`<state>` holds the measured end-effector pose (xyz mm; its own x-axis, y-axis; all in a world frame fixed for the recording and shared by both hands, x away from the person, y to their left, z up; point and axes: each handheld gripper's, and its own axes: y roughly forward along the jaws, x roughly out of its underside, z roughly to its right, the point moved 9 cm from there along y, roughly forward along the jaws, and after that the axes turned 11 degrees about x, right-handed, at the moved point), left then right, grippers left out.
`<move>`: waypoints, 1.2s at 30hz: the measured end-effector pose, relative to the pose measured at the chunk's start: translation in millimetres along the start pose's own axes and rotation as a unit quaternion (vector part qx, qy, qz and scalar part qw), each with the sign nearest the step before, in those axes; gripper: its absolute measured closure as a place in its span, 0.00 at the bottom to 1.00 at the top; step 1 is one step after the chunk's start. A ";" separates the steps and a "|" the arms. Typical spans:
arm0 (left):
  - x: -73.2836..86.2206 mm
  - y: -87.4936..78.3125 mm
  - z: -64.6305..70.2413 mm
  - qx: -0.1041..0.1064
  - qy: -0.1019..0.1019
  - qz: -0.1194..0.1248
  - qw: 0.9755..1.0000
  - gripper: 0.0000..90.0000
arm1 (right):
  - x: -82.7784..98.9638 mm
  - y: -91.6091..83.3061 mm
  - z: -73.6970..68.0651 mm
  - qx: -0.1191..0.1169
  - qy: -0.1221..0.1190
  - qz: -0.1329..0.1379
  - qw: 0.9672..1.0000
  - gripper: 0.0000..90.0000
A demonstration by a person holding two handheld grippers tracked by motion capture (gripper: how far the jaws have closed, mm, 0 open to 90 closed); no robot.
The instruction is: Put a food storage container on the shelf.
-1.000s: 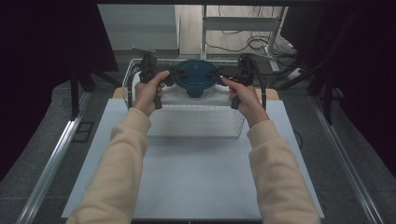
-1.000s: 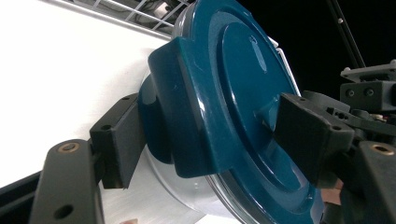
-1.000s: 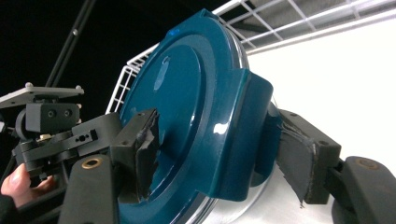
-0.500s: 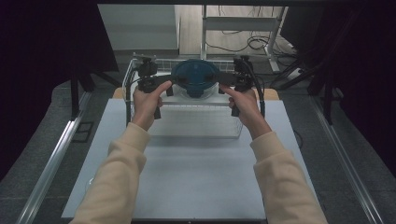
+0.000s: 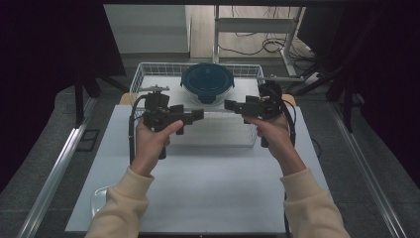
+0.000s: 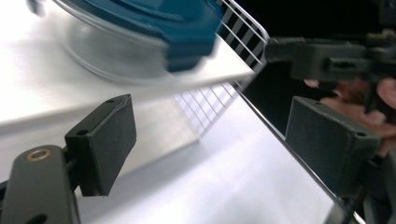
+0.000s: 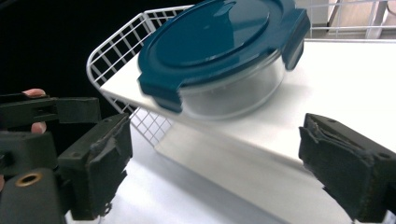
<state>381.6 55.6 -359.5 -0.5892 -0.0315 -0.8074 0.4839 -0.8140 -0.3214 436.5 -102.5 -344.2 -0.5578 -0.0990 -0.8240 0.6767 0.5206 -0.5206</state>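
Note:
A round glass container with a dark blue clip lid (image 5: 207,82) (image 6: 140,28) (image 7: 215,42) stands on a white board inside a white wire basket (image 5: 148,67) at the back of the table. My left gripper (image 5: 198,115) (image 6: 215,140) hovers in front of the basket, left of centre. It is open, and its jaws have just been closing a little with nothing between them. My right gripper (image 5: 229,105) (image 7: 215,158) faces it from the right. It is open too, with jaws that have just been closing slightly and nothing between them. Both are apart from the container.
A white mat (image 5: 198,188) covers the table in front of the basket. A clear glass dish (image 5: 99,201) lies at its front left corner. Metal rails (image 5: 54,168) run along both sides. A desk frame and cables (image 5: 257,44) stand behind.
Both hands have drawn back toward me from the container's sides, and the jaws now stand wider and empty. The container has stayed in the basket.

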 end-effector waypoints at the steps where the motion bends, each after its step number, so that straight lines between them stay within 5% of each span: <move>1: 4.5 -1.0 4.8 0.001 0.005 -0.003 1.000 0.18 | 3.2 -4.1 -0.6 -0.001 -0.005 0.003 1.000 0.12; 5: 31.4 -8.4 15.6 -0.005 0.029 -0.022 0.999 0.18 | 28.9 -21.0 -3.8 -0.014 -0.035 0.007 0.999 0.16; 11: 70.0 -15.5 20.2 0.002 0.038 -0.052 0.998 0.20 | 67.8 -31.3 -6.6 -0.018 -0.062 -0.004 0.998 0.20; 23: 119.5 -37.9 3.0 -0.026 0.034 -0.070 0.997 0.21 | 128.8 -42.9 -6.0 -0.028 -0.066 -0.020 0.997 0.24; 29: 131.3 -47.9 -5.9 -0.045 0.037 -0.076 0.995 0.22 | 150.0 -47.7 -2.2 -0.025 -0.087 -0.029 0.995 0.24; 36: 141.5 -60.9 -13.1 -0.057 0.029 -0.072 0.995 0.22 | 167.4 -57.3 8.9 -0.015 -0.080 -0.036 0.996 0.25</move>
<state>277.1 108.3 -460.7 -0.6206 0.1172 -0.7753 0.4693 -0.7366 -0.4870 308.6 -156.5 -454.3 -0.5188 -0.2690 -0.8115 0.6227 0.5315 -0.5743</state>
